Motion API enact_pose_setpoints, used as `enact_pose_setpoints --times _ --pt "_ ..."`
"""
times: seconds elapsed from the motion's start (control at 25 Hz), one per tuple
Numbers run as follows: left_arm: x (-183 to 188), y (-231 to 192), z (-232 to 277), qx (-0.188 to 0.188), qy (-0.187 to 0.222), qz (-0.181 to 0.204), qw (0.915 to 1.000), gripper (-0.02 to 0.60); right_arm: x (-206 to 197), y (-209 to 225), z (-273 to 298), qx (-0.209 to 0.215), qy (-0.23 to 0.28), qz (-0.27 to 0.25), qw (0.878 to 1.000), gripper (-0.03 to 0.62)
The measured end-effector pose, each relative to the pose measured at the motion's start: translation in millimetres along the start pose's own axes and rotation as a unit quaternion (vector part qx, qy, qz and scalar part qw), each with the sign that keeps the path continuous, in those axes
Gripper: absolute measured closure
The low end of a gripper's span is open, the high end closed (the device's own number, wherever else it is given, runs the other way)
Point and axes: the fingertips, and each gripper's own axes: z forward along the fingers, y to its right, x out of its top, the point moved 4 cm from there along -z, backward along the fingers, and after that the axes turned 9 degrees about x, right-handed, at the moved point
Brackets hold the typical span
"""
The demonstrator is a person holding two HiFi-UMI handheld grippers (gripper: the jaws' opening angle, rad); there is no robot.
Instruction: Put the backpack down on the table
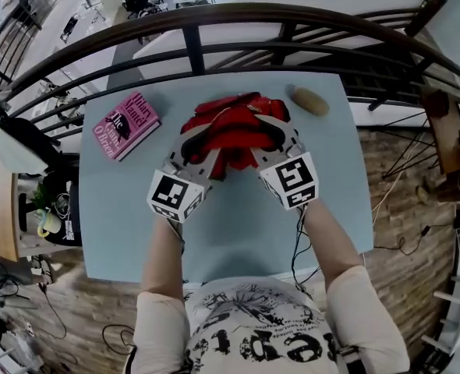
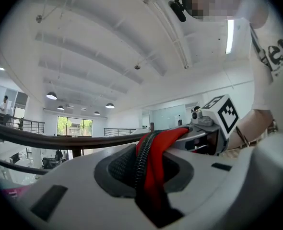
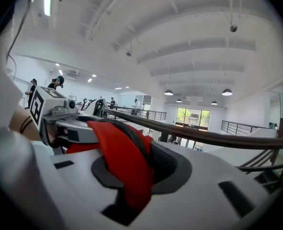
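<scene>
In the head view, a red backpack (image 1: 231, 133) with black zips lies bunched at the far middle of the light blue table (image 1: 238, 224) and seems to rest on it. My left gripper (image 1: 192, 148) grips its left side and my right gripper (image 1: 275, 135) its right side. In the left gripper view, a fold of red backpack fabric (image 2: 156, 157) with a black zip is pinched between the jaws of the left gripper (image 2: 148, 174). The right gripper view shows the red backpack fabric (image 3: 115, 157) clamped in the right gripper (image 3: 132, 176) the same way. Each gripper view also shows the other gripper's marker cube.
A pink book (image 1: 126, 125) lies at the table's far left. A brown potato-like lump (image 1: 310, 100) sits at the far right. A dark curved railing (image 1: 214, 18) runs just behind the table's far edge. Bare tabletop lies between the backpack and me.
</scene>
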Motion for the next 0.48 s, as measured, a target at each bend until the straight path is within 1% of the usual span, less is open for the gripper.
enact_pose_setpoints --times 0.08,0.16,0.32,0.48 --pt "-8.1 10.4 -8.1 0.009 -0.003 -0.013 0.9999 0.510 -7.3 -6.7 -10.2 0.000 -0.006 -0.002 1.000 0.505" --pt "-17.1 20.2 -17.3 0.009 -0.012 -0.020 0.9997 0.500 -15.5 -15.4 -19.0 0.001 -0.012 -0.003 1.000 0.499" --pt "-36.9 38.7 -36.8 -0.002 -0.039 -0.011 0.9992 0.485 -31.3 -36.8 -34.2 0.004 -0.021 0.002 1.000 0.491" --pt "-60.6 61.2 -52.4 -0.012 -0.068 -0.007 0.9976 0.480 -57.8 -54.3 -51.8 0.007 -0.045 0.000 0.999 0.490"
